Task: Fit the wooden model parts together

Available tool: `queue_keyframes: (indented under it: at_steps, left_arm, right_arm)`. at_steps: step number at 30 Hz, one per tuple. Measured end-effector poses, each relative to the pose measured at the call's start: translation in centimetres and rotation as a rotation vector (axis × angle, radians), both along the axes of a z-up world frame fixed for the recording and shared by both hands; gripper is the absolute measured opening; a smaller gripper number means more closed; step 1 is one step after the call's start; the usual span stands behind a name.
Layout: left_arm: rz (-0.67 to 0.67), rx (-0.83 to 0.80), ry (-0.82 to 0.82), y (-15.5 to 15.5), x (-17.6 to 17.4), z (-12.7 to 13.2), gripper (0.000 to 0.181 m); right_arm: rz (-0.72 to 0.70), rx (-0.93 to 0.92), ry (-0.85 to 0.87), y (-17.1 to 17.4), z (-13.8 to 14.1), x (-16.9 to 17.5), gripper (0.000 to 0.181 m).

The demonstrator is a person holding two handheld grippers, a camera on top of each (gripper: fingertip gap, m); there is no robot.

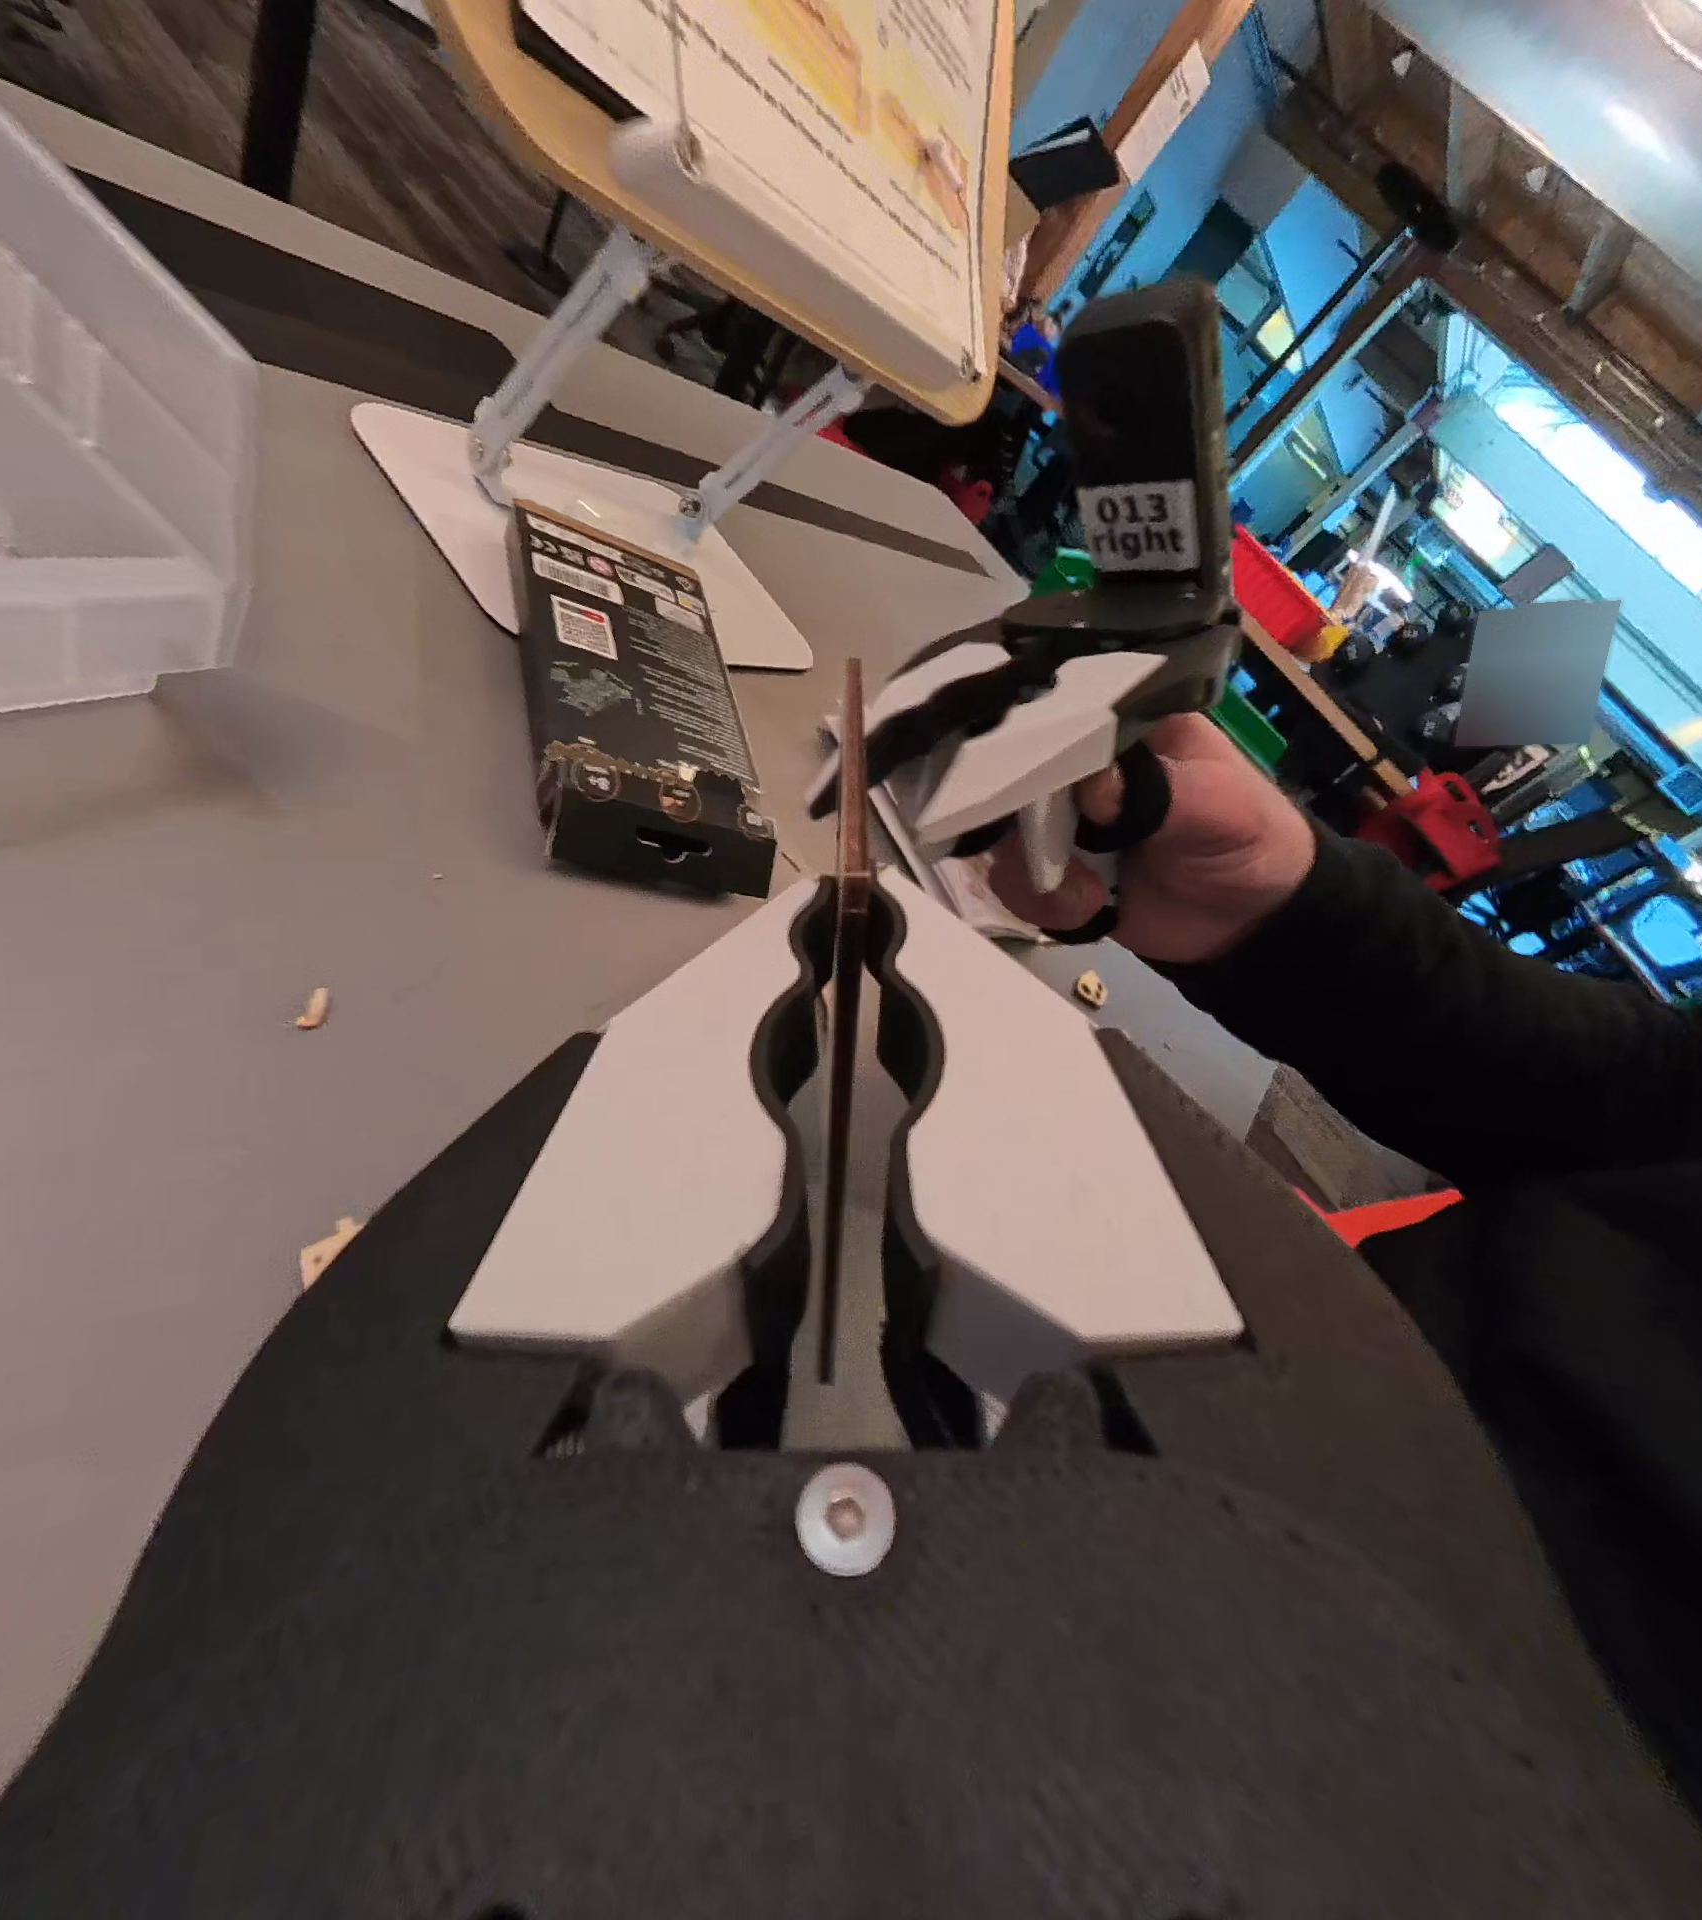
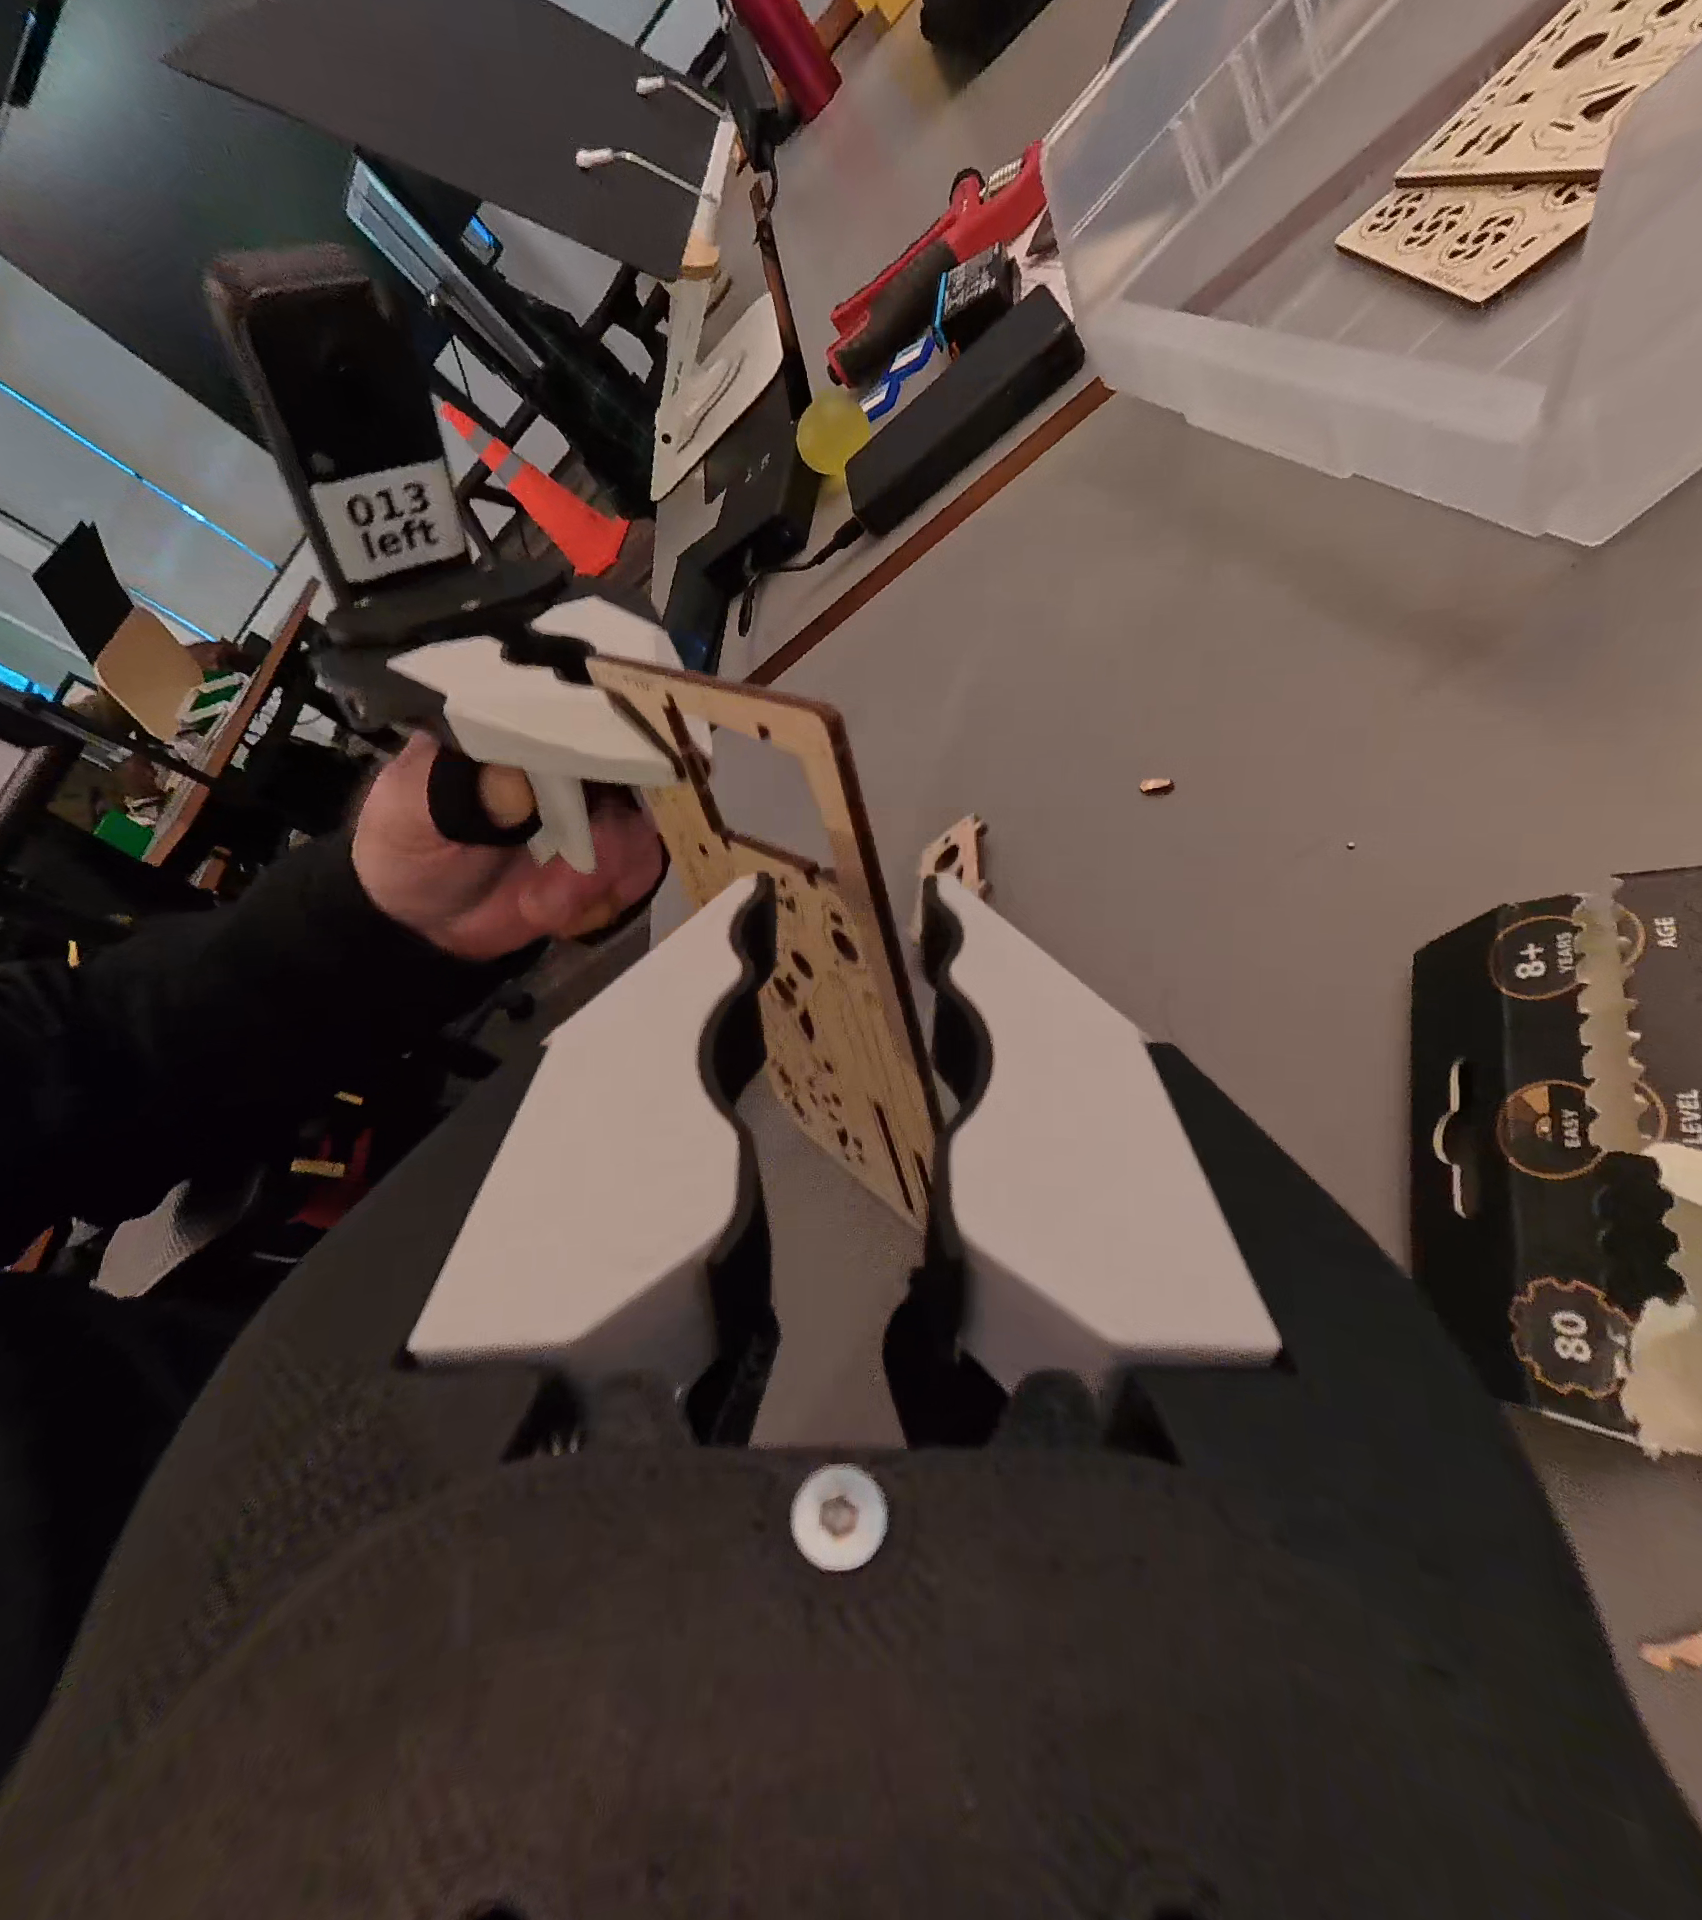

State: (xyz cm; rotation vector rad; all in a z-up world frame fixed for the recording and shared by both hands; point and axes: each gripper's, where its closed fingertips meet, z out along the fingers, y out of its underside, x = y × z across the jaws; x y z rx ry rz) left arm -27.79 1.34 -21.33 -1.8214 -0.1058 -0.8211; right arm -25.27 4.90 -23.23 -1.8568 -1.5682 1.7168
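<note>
A thin laser-cut wooden sheet (image 1: 848, 1039) stands edge-on between the fingers of my left gripper (image 1: 852, 896), which is shut on it. In the right wrist view the same sheet (image 2: 826, 997) shows its flat face, with cut-out holes and a large empty window. It lies between the spread fingers of my right gripper (image 2: 847, 894), resting against the right finger. My right gripper is open around it. The left gripper (image 2: 655, 727) holds the sheet's far end there. The right gripper (image 1: 862, 753) also shows in the left wrist view, at the sheet's far end, above the table.
A torn black kit box (image 1: 634, 707) (image 2: 1605, 1143) lies on the grey table (image 1: 151, 1039). A clear plastic bin (image 1: 47, 436) (image 2: 1346, 343) holds more wooden sheets (image 2: 1481, 208). An instruction stand (image 1: 774, 156) is behind. Small wood bits (image 2: 956, 847) (image 1: 312, 1008) lie scattered. Tip to tip, the grippers are about 6 cm apart.
</note>
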Motion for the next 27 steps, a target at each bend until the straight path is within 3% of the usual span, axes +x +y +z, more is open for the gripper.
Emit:
queue_keyframes:
  at_steps: [4,8,10,12,20,25,27]
  left_arm:
    - [0.032,0.021,-0.043,-1.0,-2.4,1.9,0.001]
    - [0.175,0.058,-0.035,-2.8,-8.1,4.1,0.001]
    - [0.262,0.035,0.006,-3.8,-11.1,4.4,0.001]
    - [0.261,-0.041,0.042,-4.7,-12.5,4.0,0.002]
    - [0.216,-0.315,0.022,-6.6,-14.8,-2.9,0.004]
    - [0.295,-0.42,0.091,-7.5,-17.7,-7.8,0.029]
    - [0.409,-0.501,0.238,-8.2,-19.9,-8.9,0.061]
  right_arm:
    - [0.018,0.037,-0.006,0.4,1.2,1.4,0.036]
    - [0.027,0.068,-0.029,1.2,2.2,3.6,0.035]
    - [0.015,0.076,-0.025,1.5,2.6,4.4,0.034]
    - [0.012,0.076,-0.032,1.5,2.7,5.2,0.034]
    - [0.07,0.173,-0.111,-1.3,0.8,6.3,0.035]
    - [0.084,0.17,-0.119,-2.4,0.5,7.3,0.035]
    - [0.077,0.165,-0.126,-2.4,0.4,8.0,0.035]
